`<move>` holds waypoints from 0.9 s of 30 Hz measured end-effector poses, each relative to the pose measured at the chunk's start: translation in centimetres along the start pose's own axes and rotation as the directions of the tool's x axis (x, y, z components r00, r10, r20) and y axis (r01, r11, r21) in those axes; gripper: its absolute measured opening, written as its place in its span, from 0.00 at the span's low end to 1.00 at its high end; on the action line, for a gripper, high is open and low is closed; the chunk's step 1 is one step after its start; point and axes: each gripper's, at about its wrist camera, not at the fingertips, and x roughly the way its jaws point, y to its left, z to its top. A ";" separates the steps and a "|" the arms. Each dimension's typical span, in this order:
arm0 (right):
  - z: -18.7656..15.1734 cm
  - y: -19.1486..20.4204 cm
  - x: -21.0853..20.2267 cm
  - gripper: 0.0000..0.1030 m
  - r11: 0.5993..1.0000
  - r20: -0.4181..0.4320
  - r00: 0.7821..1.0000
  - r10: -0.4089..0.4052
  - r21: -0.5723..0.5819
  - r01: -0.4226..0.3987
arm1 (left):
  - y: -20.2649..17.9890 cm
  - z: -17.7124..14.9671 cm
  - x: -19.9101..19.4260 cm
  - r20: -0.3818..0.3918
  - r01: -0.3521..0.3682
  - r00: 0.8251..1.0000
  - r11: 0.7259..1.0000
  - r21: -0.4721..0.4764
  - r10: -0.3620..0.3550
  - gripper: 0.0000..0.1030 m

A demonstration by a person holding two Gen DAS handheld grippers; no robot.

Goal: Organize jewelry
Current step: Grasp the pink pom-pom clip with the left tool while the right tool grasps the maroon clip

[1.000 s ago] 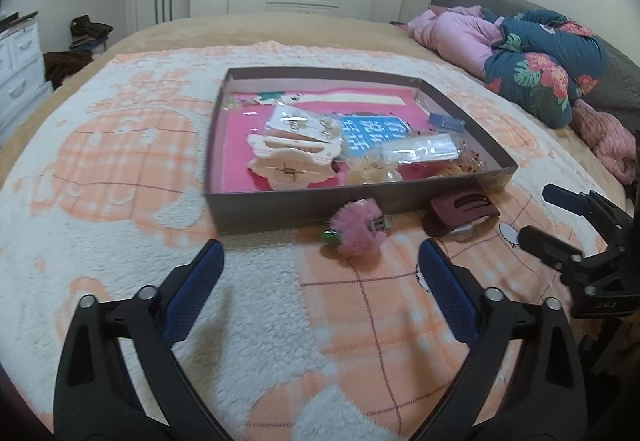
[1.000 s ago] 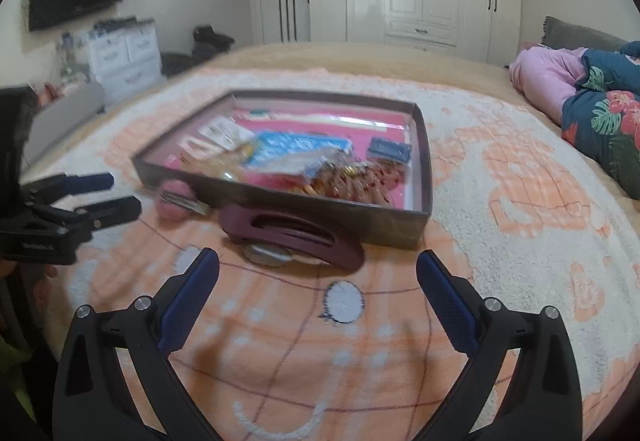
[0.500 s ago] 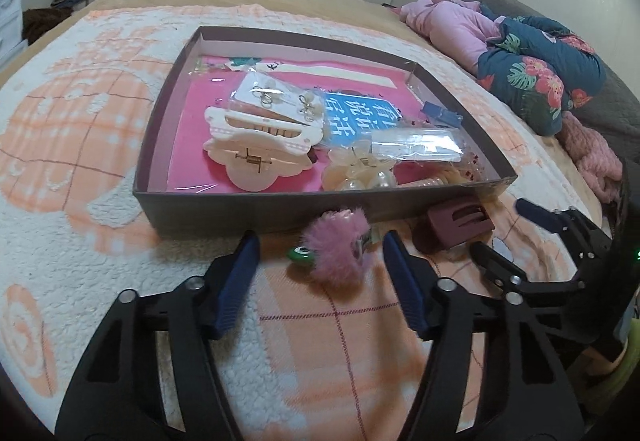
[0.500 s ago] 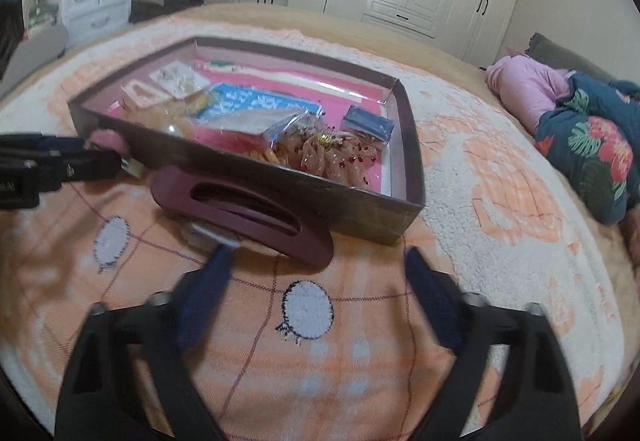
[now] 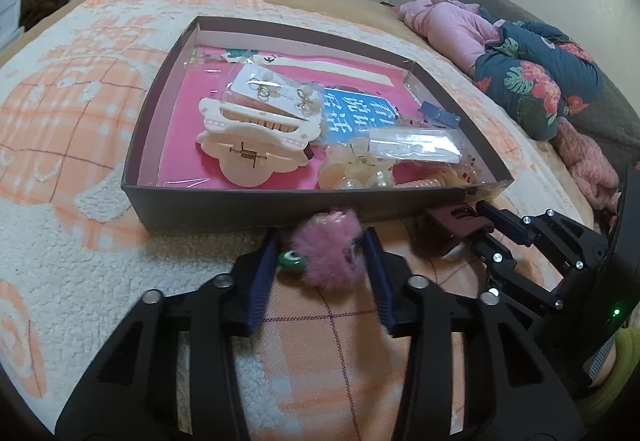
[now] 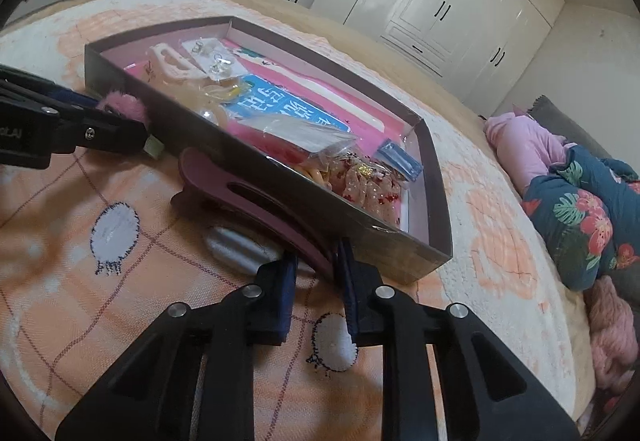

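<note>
A pink fluffy pompom clip (image 5: 328, 253) with a green bead lies on the blanket against the front wall of a dark shallow box (image 5: 224, 209). My left gripper (image 5: 321, 241) is closing on it, and the blue pads touch the fluff on both sides. From the right wrist view, the left gripper (image 6: 120, 117) holds the pompom clip (image 6: 124, 105) beside the box (image 6: 400, 257). A maroon hair claw (image 6: 248, 197) lies along that wall. My right gripper (image 6: 316, 261) is closing on its near end, pads against it. The left wrist view shows the right gripper (image 5: 478, 229) at the maroon claw (image 5: 444, 233).
The box holds a white hair claw (image 5: 252, 137), an earring card (image 5: 276, 93), a blue card (image 5: 356, 113) and pearl pieces (image 5: 352, 173). A silver oval piece (image 6: 236, 245) lies under the maroon claw. Bundled clothes and a floral quilt (image 5: 536, 81) lie at the right.
Both grippers came forward and down toward the box front and closed from wide open. The left now clasps the pink pompom clip, the right the end of the maroon claw.
</note>
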 end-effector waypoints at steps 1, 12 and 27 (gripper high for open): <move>0.0 -0.3 -0.2 0.15 1.000 0.011 1.000 0.012 0.006 -0.012 | -0.1 0.0 0.0 0.000 0.001 1.000 1.000 0.000 -0.001 0.30; -0.8 -3.6 -3.4 0.07 0.963 0.145 0.972 0.187 0.167 -0.210 | -0.8 -0.5 -2.2 0.045 0.053 0.998 0.999 0.002 -0.053 0.26; 1.1 -5.5 -4.7 0.07 0.915 0.187 0.941 0.280 0.243 -0.321 | 0.3 1.4 -7.0 0.186 -0.003 0.983 1.000 -0.013 0.005 0.26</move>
